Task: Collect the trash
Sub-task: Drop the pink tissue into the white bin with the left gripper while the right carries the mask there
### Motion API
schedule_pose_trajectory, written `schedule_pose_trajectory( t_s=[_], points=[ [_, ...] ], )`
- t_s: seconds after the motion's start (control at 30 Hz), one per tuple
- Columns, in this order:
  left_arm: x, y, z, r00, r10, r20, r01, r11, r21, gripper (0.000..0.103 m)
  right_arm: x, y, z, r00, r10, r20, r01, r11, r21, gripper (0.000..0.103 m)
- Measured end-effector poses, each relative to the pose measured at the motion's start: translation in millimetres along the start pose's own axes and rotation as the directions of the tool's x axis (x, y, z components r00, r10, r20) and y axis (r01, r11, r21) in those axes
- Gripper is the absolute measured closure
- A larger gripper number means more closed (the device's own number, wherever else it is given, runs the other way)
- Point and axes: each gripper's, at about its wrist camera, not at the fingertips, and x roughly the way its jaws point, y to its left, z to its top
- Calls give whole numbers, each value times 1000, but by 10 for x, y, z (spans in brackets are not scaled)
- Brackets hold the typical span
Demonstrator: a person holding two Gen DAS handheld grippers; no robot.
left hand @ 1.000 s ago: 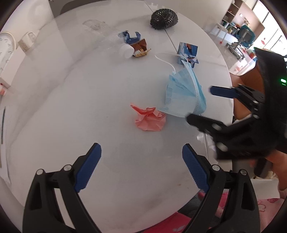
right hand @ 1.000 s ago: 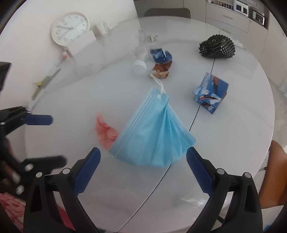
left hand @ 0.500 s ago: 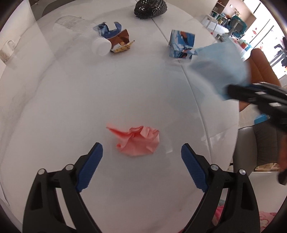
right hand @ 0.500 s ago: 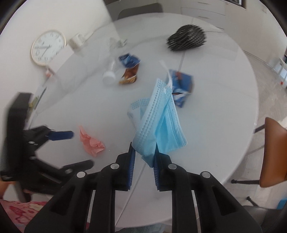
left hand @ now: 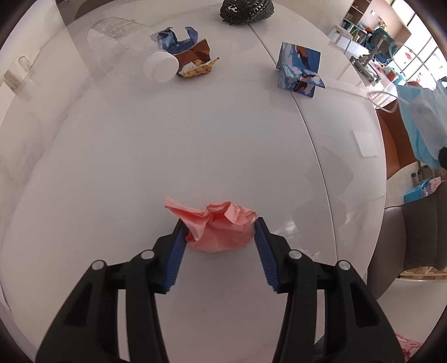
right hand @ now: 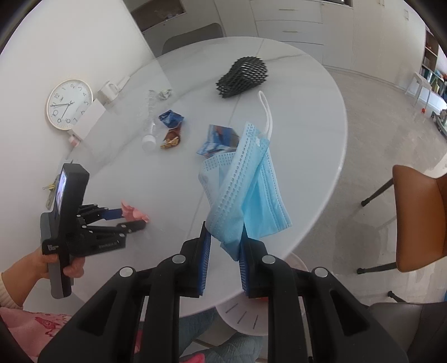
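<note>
- Pink crumpled paper (left hand: 220,229): lies on the white table (left hand: 195,134), near its close edge, between the two blue pads of the left gripper (left hand: 219,234)
- Left gripper: jaws partly closed around the paper; both pads touch its sides, and the paper rests on the table surface
- Blue face mask (right hand: 245,192): hangs in the air in front of the table edge, folded and bunched at its lower end, white ear loop (right hand: 266,111) standing up at the top
- Right gripper (right hand: 223,245): jaws clamped on the lower end of the mask
- In the left wrist view the mask shows at the right border of the picture, off the table
- Blue printed carton (left hand: 300,69): on the table, well apart from the paper, beside the table seam
- Clear plastic bottle (left hand: 125,47) with white cap: lying on its side, touching a heap of blue and brown wrappers (left hand: 190,55)
- Black mesh object (left hand: 245,11): at the far side of the table
- Wall clock (right hand: 69,104): leaning at the left side of the table, next to a white box (right hand: 89,120)
- Brown chair (right hand: 419,217): stands on the floor to the right of the table
</note>
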Motion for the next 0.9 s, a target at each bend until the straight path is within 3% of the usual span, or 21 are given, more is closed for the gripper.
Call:
schedule_pose_trajectory(
  t_s=[0.13, 0.23, 0.4, 0.57, 0.73, 0.83, 0.9],
  points=[
    [-165, -80, 21, 1000, 11, 13, -11, 1000, 6, 62, -157, -175, -136, 1000, 8, 5, -8, 999, 42, 84],
    [-411, -317, -6, 999, -22, 39, 20, 999, 46, 62, -294, -287, -264, 1000, 7, 3, -7, 999, 52, 83],
    [-776, -1008, -185, 987, -152, 52, 144, 979, 145, 61, -501, -521, -502, 1000, 0, -7, 1, 997, 71, 82],
    [-817, -1796, -389, 970, -243, 17, 233, 944, 234, 61, -658, -786, -707, 1000, 4, -19, -2, 997, 78, 81],
    [-548, -2215, -471, 980, -198, -25, 197, 947, 253, 60, -754, -965, -843, 999, 22, -33, -20, 998, 55, 81],
    [-453, -2271, -485, 978, -201, -56, 209, 956, 206, 51, -785, -1035, -901, 998, 38, -40, -36, 998, 41, 81],
    [-412, -2288, -481, 980, -190, -57, 197, 964, 177, 39, -785, -1072, -933, 998, 50, -46, -49, 998, 32, 81]
  ],
)
